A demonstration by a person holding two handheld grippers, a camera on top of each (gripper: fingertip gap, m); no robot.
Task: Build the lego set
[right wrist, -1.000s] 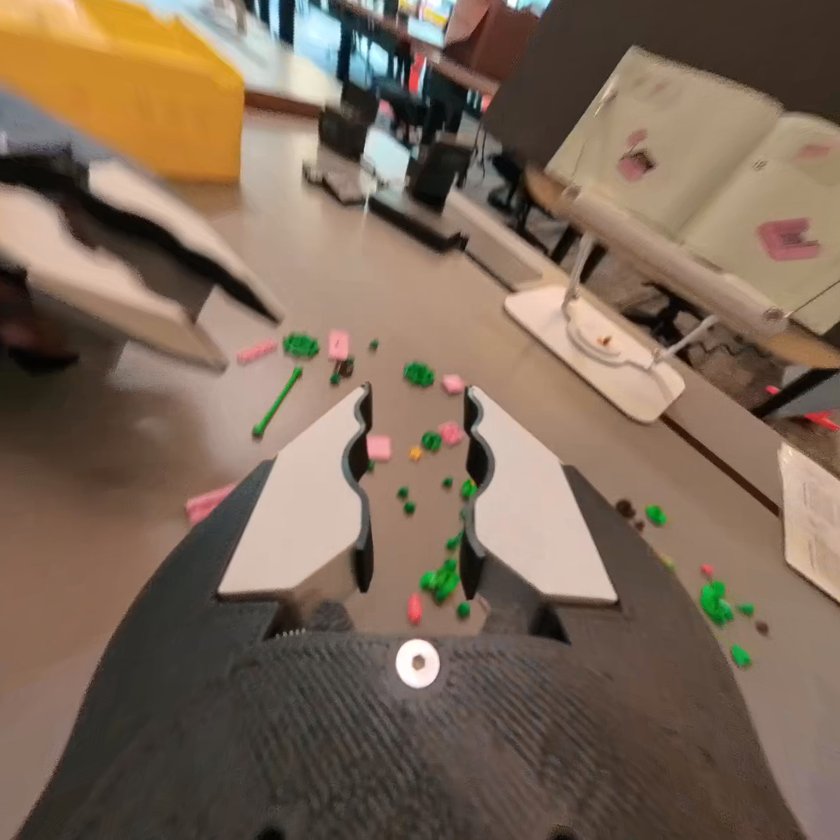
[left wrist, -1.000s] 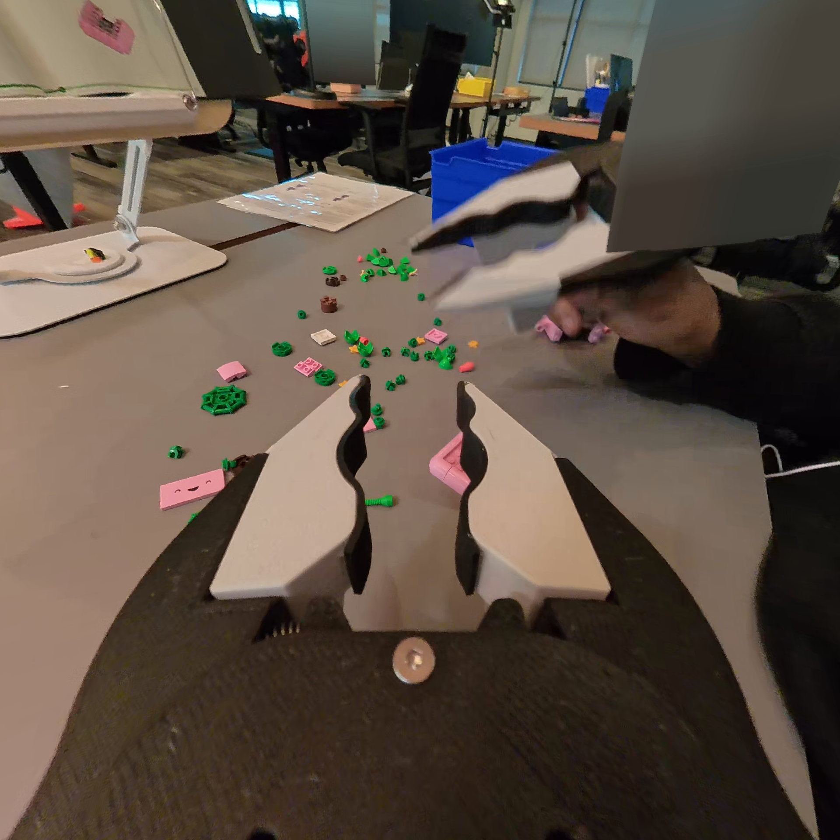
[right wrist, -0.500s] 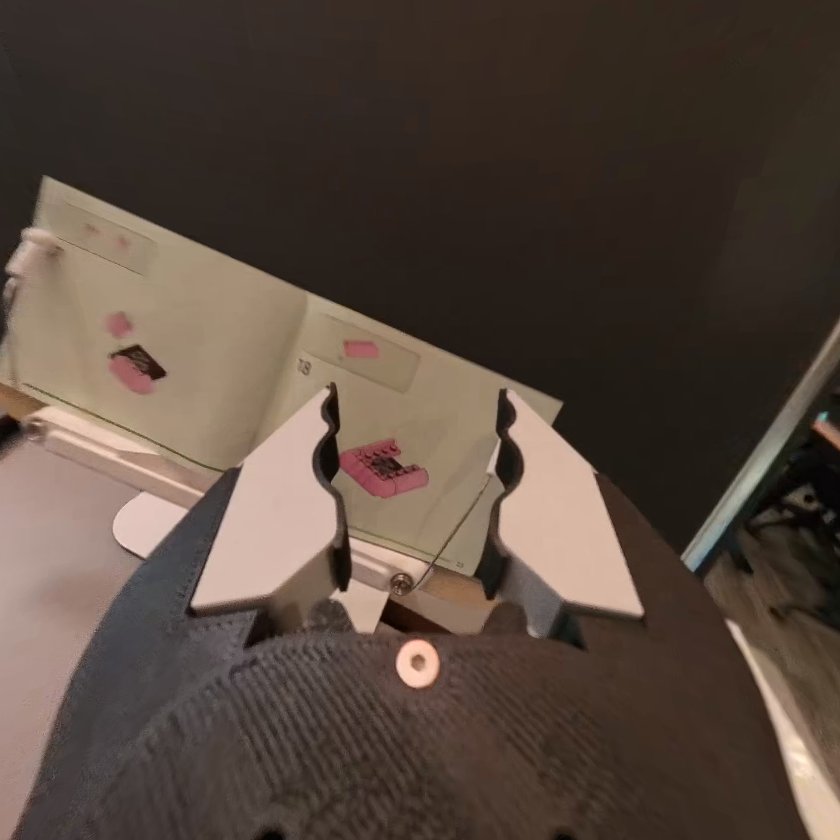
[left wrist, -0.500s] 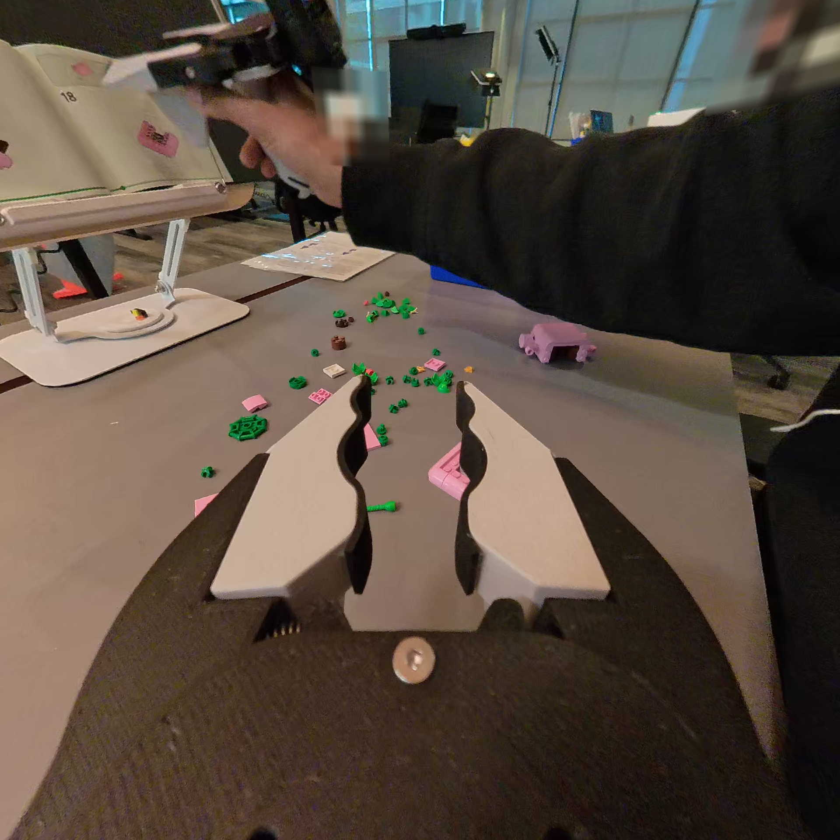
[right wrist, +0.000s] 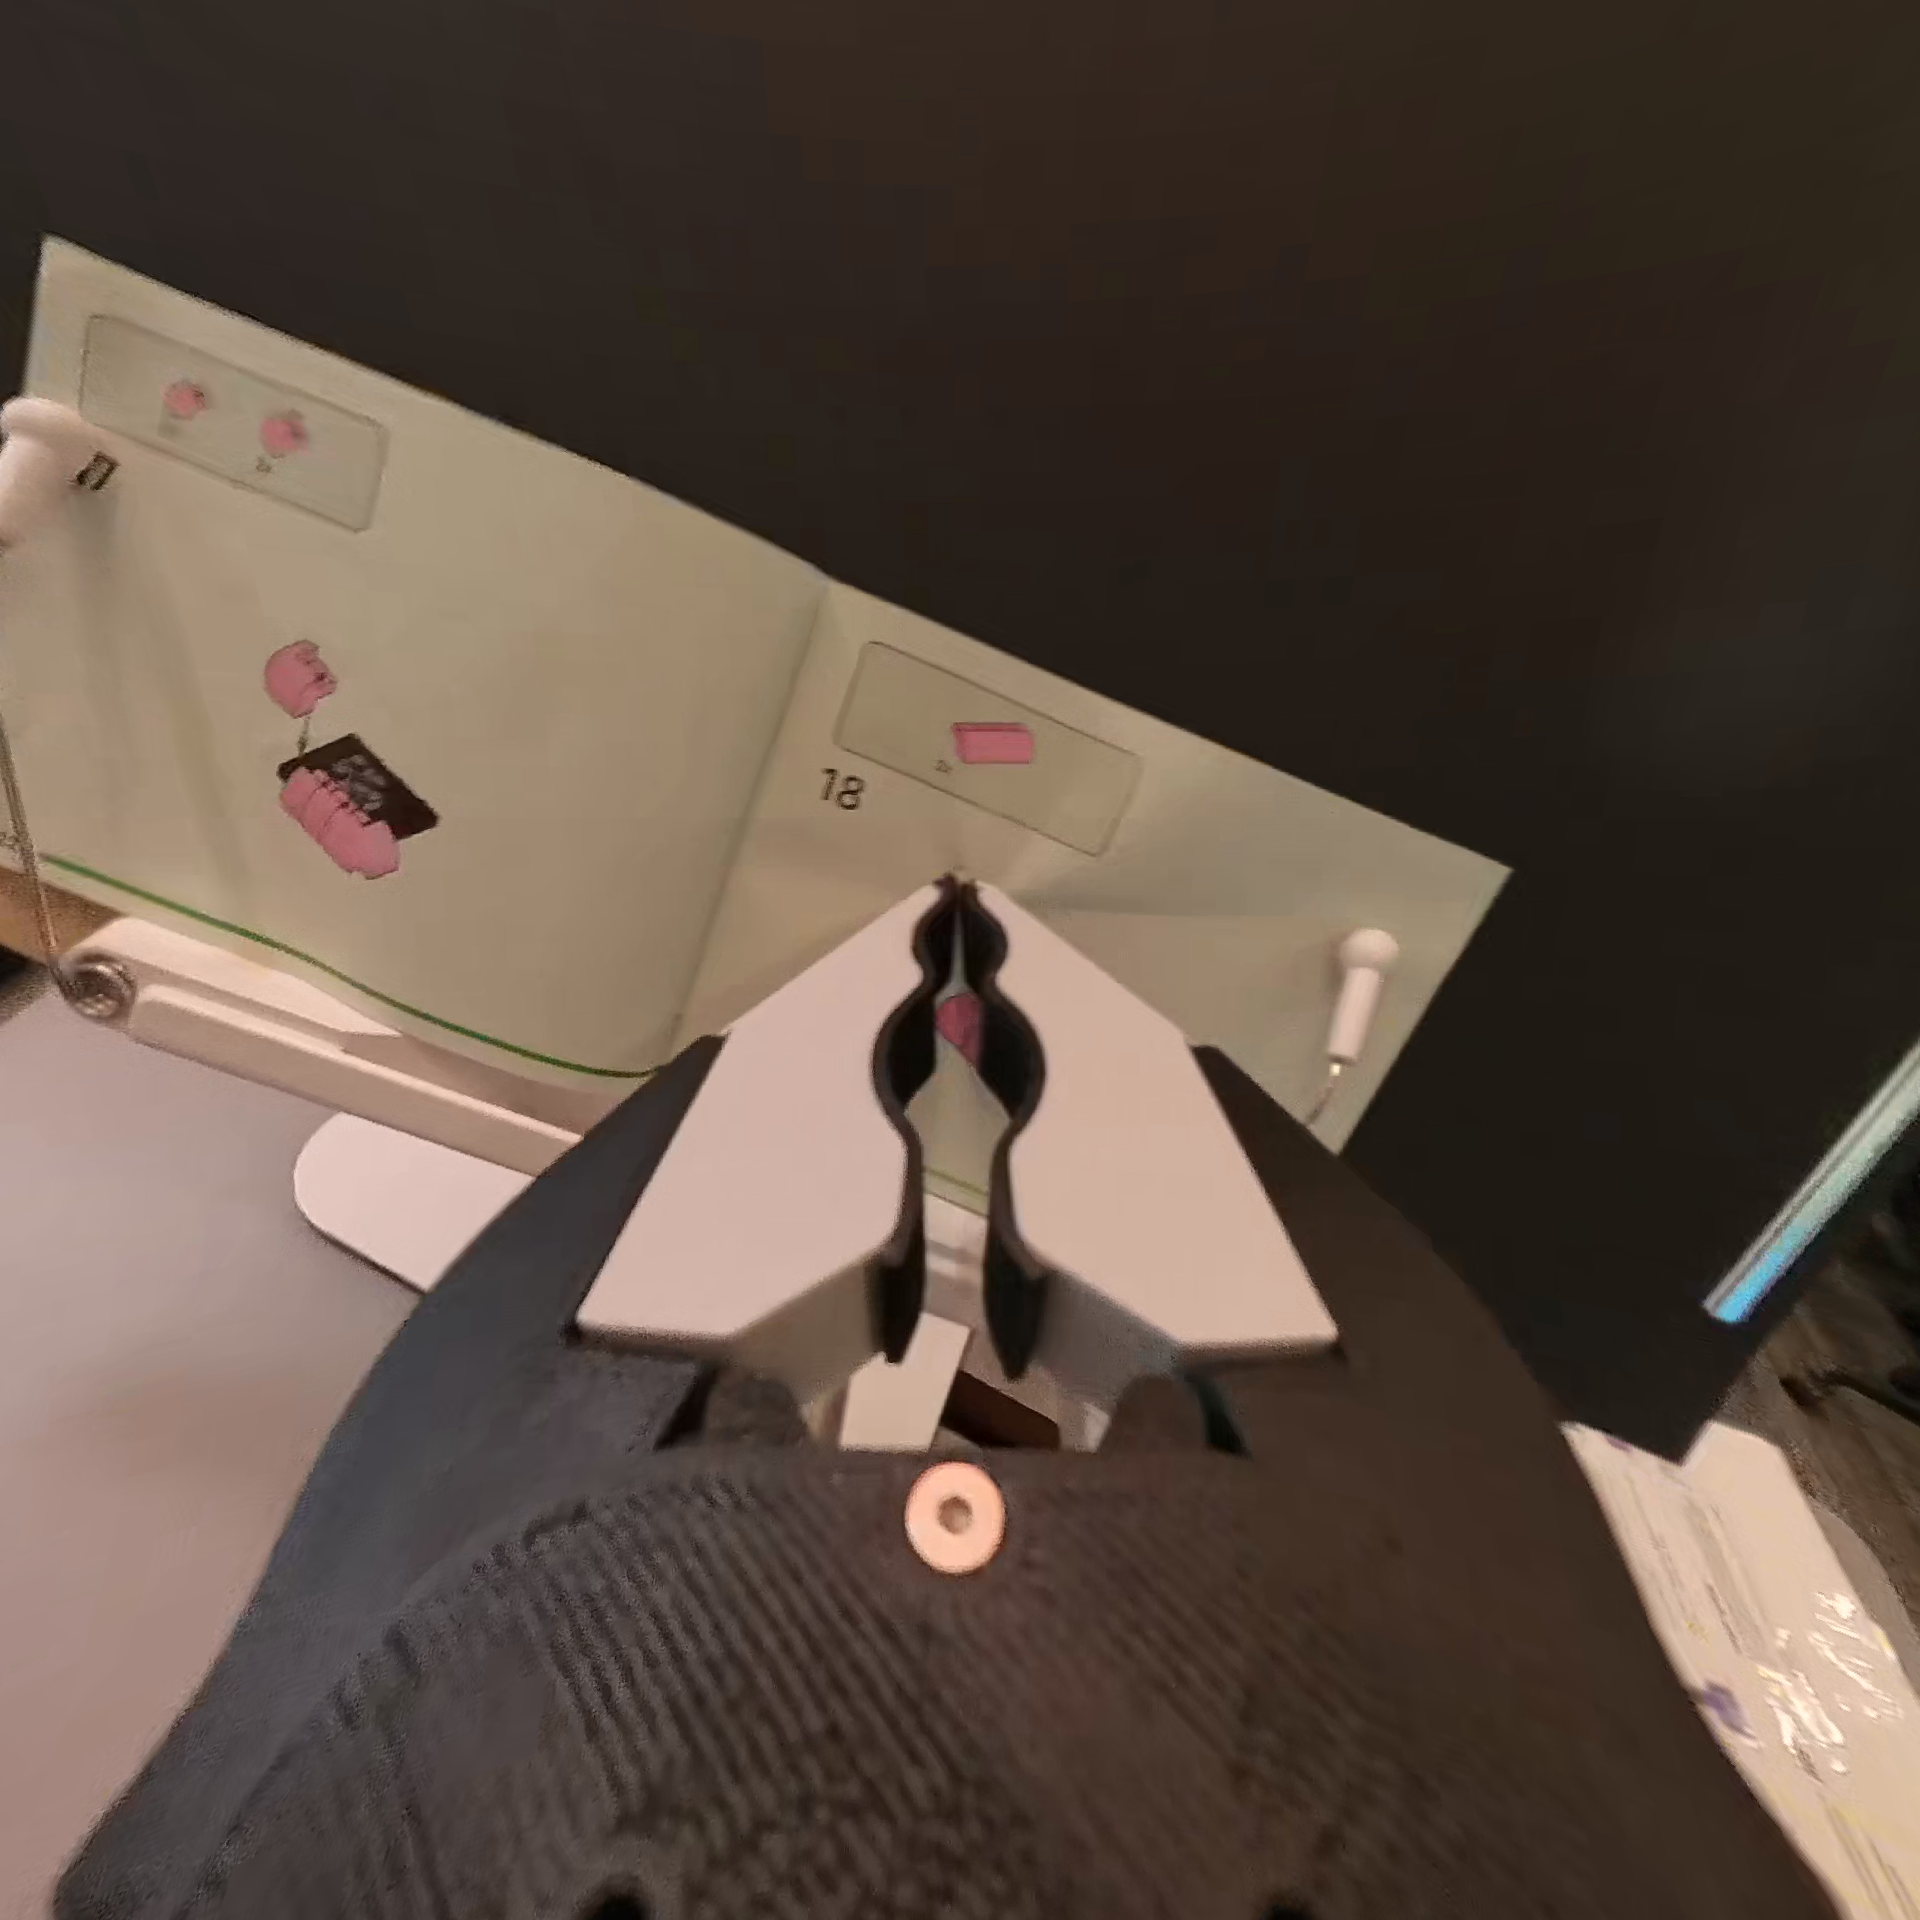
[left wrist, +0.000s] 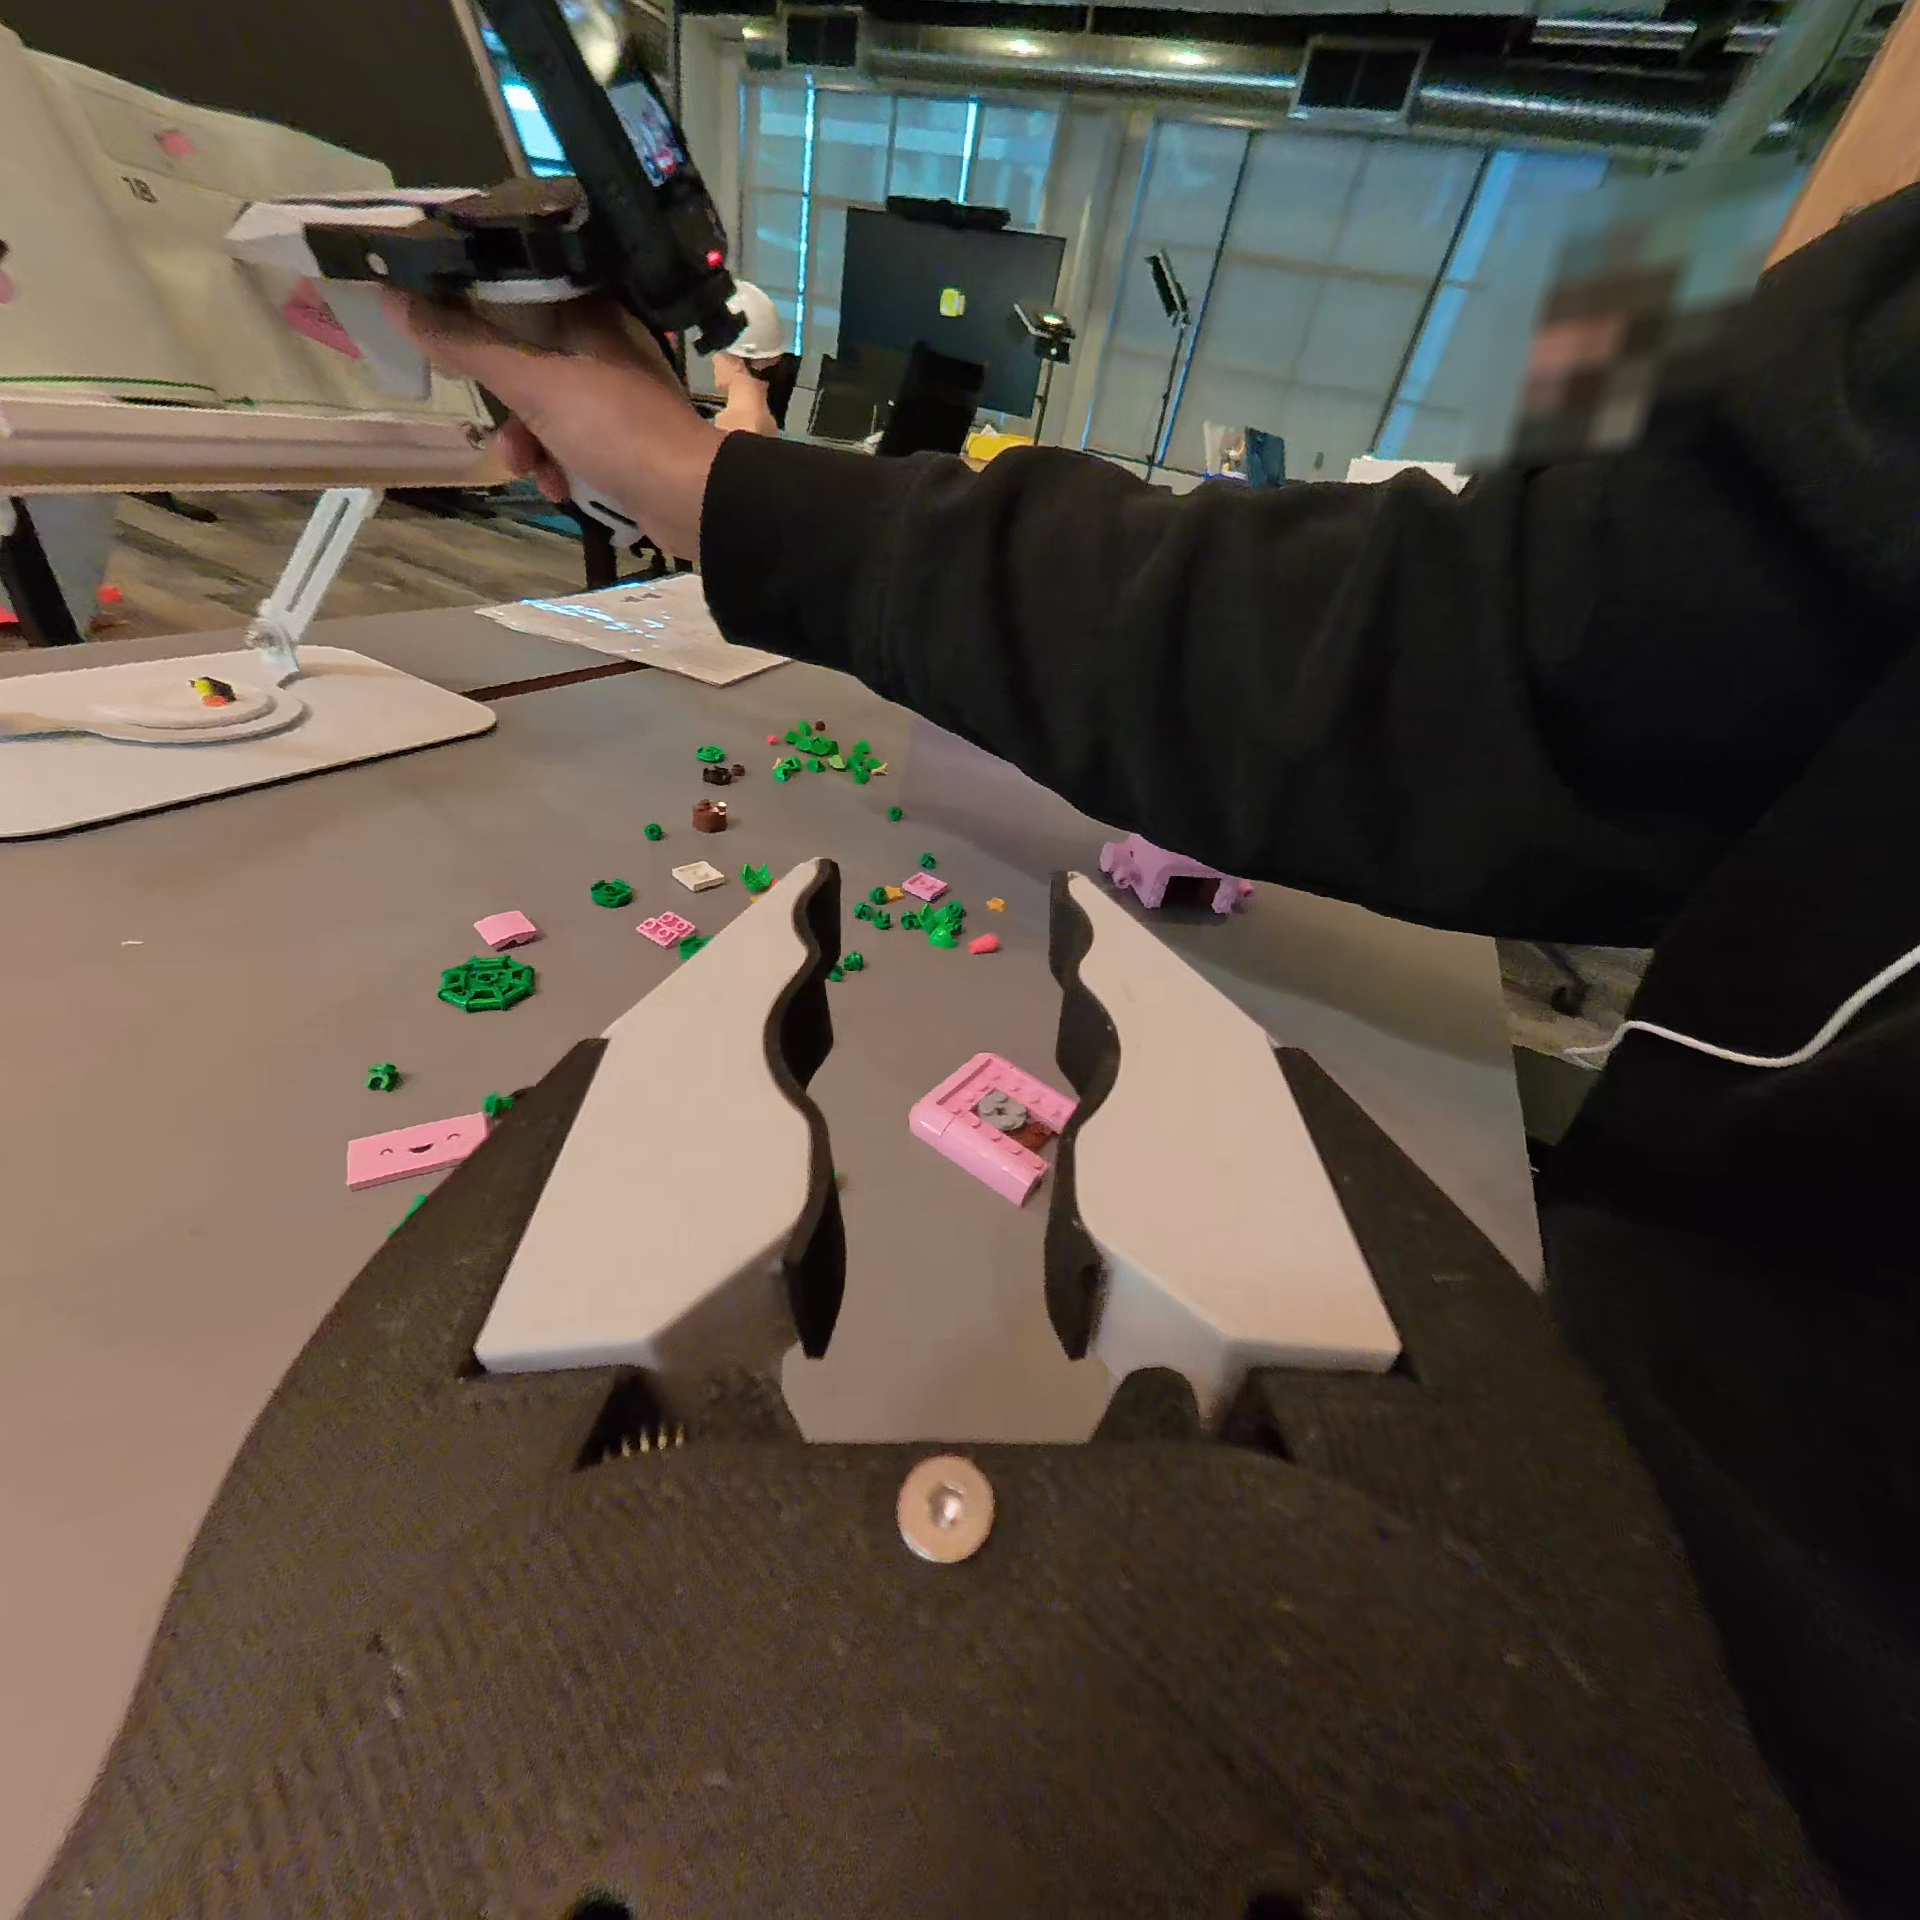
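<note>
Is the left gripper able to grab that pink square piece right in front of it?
Probably yes. The left hand-held gripper is open, and the pink square piece lies flat on the table between its fingers with nothing blocking it.

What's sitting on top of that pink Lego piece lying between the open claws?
On the pink piece, a small grey round part sits on its studded top beside something brown. The left gripper is open above it, and its right finger covers the piece's far edge, so anything there is hidden.

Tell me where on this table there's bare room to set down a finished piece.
Bare table lies left of the left hand-held gripper, between the white stand base and the pink smiley tile. The strip beyond the lilac build is also bare. The scattered green pieces crowd the middle.
</note>
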